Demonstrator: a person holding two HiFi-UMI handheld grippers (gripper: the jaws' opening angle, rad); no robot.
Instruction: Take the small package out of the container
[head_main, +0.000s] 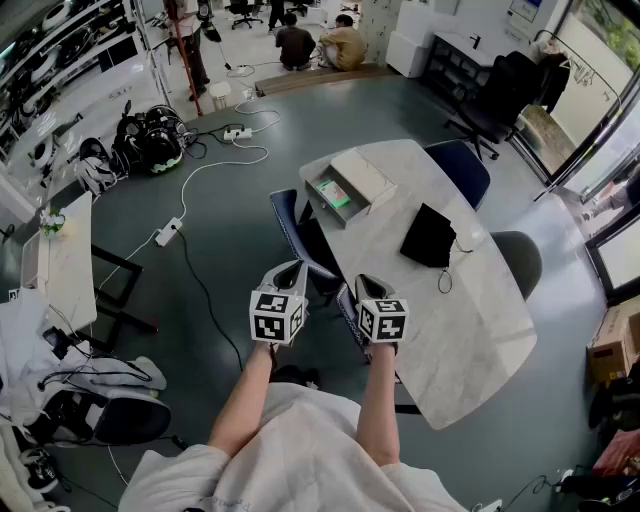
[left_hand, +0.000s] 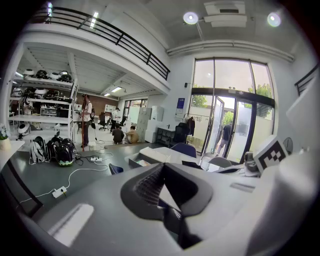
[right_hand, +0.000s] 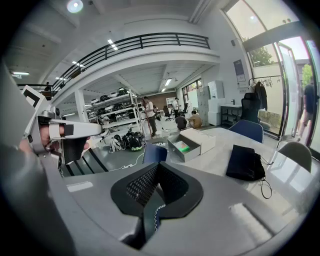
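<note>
— On the tabletop (head_main: 470, 330), where was the small package (head_main: 335, 194) seen?

— It was seen lying flat inside the open grey container (head_main: 325, 208), near the tabletop's far end. A white lid (head_main: 363, 178) was laid against the container at its two o'clock side.

— How were the grippers held?

— The left gripper (head_main: 292, 268) and the right gripper (head_main: 366, 283) were held side by side off the tabletop's near-left edge, tilted slightly downward. The container was placed at about twelve o'clock from them, well apart. A blue chair (right_hand: 154, 153) was seen between them and it.

— And the jaws?

— On each gripper the jaws were pressed together, and nothing was clamped between them.

— Was anything else noted?

— A black pouch (head_main: 428, 237) was laid at four o'clock from the container, apart from it, and at one o'clock from the right gripper.
</note>
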